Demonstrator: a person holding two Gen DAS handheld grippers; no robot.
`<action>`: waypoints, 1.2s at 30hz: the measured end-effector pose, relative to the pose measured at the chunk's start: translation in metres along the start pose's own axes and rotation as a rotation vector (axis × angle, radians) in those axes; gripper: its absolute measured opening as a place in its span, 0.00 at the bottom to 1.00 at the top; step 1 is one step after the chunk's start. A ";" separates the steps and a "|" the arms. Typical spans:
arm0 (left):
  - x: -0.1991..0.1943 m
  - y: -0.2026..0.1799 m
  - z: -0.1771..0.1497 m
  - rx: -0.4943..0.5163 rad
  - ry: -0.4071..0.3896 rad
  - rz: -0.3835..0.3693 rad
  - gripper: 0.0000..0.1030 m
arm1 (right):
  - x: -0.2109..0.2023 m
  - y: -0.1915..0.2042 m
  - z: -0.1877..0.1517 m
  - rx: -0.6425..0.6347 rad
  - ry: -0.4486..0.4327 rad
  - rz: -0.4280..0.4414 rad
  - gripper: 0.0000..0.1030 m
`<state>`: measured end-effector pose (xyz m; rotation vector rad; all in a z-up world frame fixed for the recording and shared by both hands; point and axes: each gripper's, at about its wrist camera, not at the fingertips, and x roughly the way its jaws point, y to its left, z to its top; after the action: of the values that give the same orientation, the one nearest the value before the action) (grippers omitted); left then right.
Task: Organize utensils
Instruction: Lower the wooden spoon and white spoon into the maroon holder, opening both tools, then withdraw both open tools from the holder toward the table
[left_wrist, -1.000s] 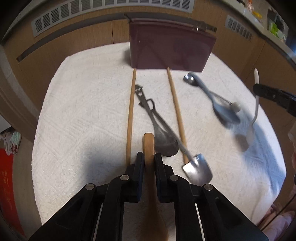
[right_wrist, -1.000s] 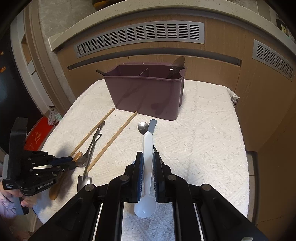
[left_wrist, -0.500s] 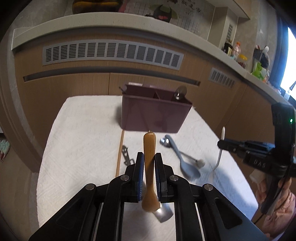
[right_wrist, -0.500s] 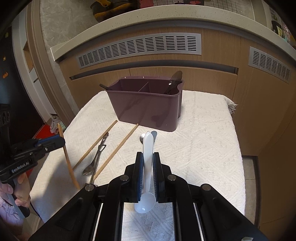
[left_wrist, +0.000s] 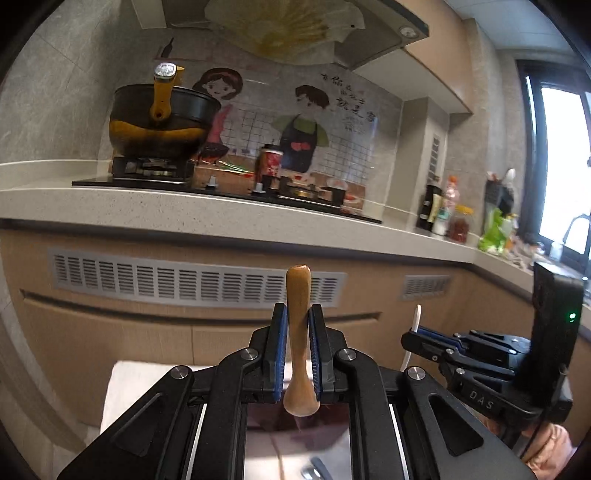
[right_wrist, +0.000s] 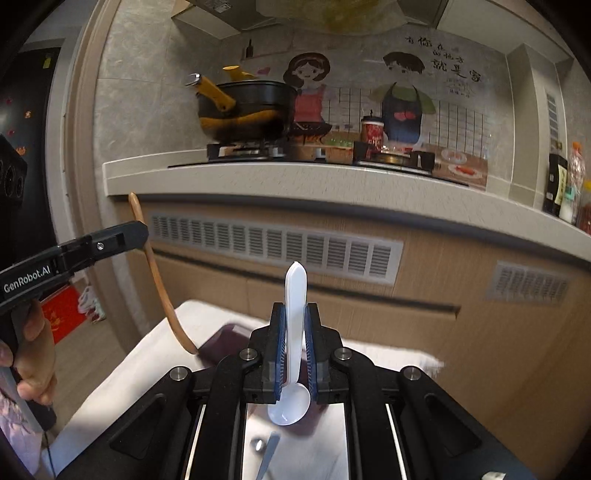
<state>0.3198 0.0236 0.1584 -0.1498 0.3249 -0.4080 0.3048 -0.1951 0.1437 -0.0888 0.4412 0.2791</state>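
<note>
Left tongs (left_wrist: 298, 350) are squeezed tight on a wooden spoon (left_wrist: 298, 332). Its handle pokes up between the blue pads (left_wrist: 279, 350), and its bowl end hangs down below them. Right tongs (right_wrist: 295, 349) are squeezed tight on a white plastic spoon (right_wrist: 293, 332). That handle points up too, and the round scoop sits low, just under the pads. Both pairs of tongs are lifted up and look toward the kitchen wall. In the right view, the left tongs come in from the left side, and the wooden spoon curves down from them. Its lower end is above the near edge of the dark purple box (right_wrist: 221, 343) on the white cloth (right_wrist: 147, 354). A person's hand (right_wrist: 33, 354) holds the handle of the left tongs. In the left view, the right tongs (left_wrist: 415, 338) come in from the right side, with the thin white spoon (left_wrist: 416, 321) standing up between them. The purple box is mostly hidden behind the tongs in both views. A gray spoon (right_wrist: 267, 454) lies on the cloth, low in the right view. Behind it all is a long kitchen counter (left_wrist: 221, 218) with a black pot (left_wrist: 159, 118) on the stove and a red can (left_wrist: 271, 164) beside it. Cartoon people are drawn on the wall.
</note>
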 end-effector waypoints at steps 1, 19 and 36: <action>0.013 0.004 -0.001 0.005 0.005 0.010 0.12 | 0.009 -0.001 0.002 0.004 0.003 -0.003 0.09; 0.109 0.027 -0.097 -0.055 0.309 0.014 0.16 | 0.122 -0.019 -0.073 0.085 0.239 0.008 0.23; 0.029 0.057 -0.221 -0.123 0.603 0.205 0.50 | 0.066 0.005 -0.162 -0.015 0.361 -0.060 0.89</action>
<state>0.2905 0.0458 -0.0688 -0.1090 0.9520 -0.2214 0.2947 -0.1971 -0.0310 -0.1678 0.7935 0.2070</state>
